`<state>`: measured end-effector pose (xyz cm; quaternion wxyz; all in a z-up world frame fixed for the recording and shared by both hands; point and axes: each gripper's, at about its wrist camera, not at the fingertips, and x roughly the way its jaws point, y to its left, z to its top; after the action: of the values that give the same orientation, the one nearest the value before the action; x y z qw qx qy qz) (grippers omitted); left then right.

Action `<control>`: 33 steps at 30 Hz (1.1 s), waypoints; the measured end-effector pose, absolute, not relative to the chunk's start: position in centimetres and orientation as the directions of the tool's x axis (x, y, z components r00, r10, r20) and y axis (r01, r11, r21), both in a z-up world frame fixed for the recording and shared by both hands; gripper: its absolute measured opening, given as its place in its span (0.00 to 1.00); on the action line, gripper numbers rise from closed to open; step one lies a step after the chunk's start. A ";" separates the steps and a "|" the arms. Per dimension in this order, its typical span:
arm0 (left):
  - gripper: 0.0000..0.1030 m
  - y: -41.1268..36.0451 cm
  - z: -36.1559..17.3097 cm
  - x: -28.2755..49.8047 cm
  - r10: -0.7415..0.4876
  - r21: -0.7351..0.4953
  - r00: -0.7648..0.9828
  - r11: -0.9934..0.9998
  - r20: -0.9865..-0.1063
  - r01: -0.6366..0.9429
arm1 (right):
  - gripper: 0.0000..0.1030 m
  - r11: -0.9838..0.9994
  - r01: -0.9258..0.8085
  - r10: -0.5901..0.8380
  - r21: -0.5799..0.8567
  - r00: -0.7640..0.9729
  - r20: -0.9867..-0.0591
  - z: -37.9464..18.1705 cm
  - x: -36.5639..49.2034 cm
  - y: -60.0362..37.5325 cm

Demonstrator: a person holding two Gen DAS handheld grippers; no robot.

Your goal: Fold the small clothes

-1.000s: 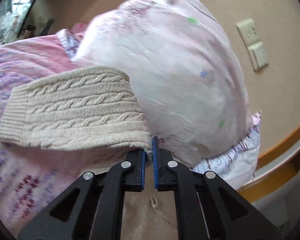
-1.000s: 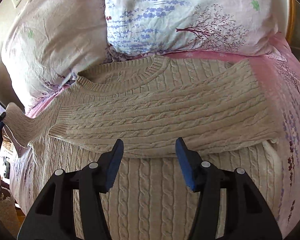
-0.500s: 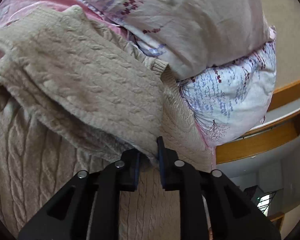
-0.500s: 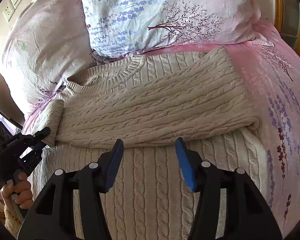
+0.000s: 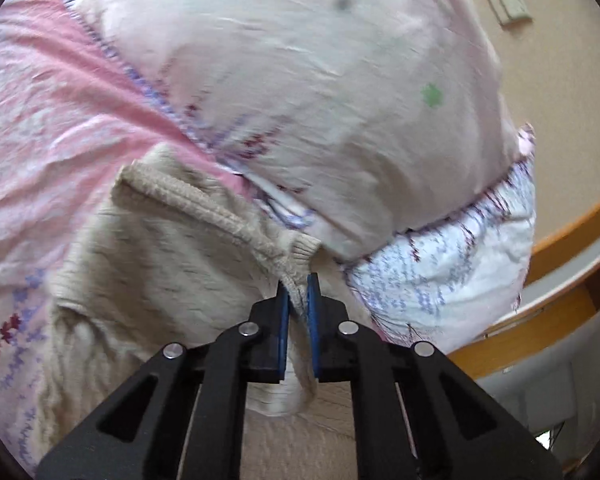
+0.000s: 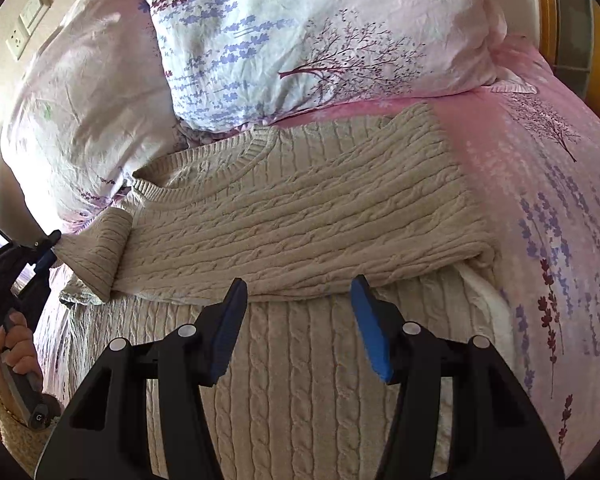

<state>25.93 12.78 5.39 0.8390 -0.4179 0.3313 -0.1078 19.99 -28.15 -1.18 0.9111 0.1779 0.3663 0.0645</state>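
Left gripper [image 5: 297, 300], seen along its own wrist camera, is clenched on a fold of the beige cable-knit sweater [image 5: 172, 256], the knit bunched between the blue pads [image 5: 283, 320]. A second ago this same pinch carried the sleeve stretched out flat in the air in front of the pale pink floral pillow [image 5: 300, 80]; now the sleeve is slack and crumpled low on the pink floral bedsheet [image 5: 52, 100], its ribbed cuff edge curling just ahead of the gripper. The picture is motion-blurred, so the fold line itself cannot be read here.

Right gripper [image 6: 298, 316], from its wrist camera, is released, jaws spread wide and hovering above the sweater [image 6: 300, 216] without touching it, much as it was a second ago. The sweater lies on the bed with its neckline up against the white lavender-print pillow [image 6: 300, 40]. One sleeve is already laid flat across the chest. At the left edge, the other gripper [image 6: 46, 250] grasps the second sleeve, which a second ago stuck out off the body and now is rolled inward against the shoulder.

Judging from this, the second sleeve fold is nearly placed; releasing it flat on the chest seems the next need, before the lower half is brought up.
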 end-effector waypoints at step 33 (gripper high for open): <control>0.50 15.5 1.7 24.8 -0.149 -0.213 0.585 0.976 -0.797 -0.042 | 0.09 0.893 -0.094 0.368 0.440 0.715 -0.594 -0.4 24.0 -27.1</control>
<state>24.79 15.46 1.73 0.8841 -0.1052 0.4543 -0.0303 23.99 -27.13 -0.35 0.9059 0.1926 0.3550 0.1276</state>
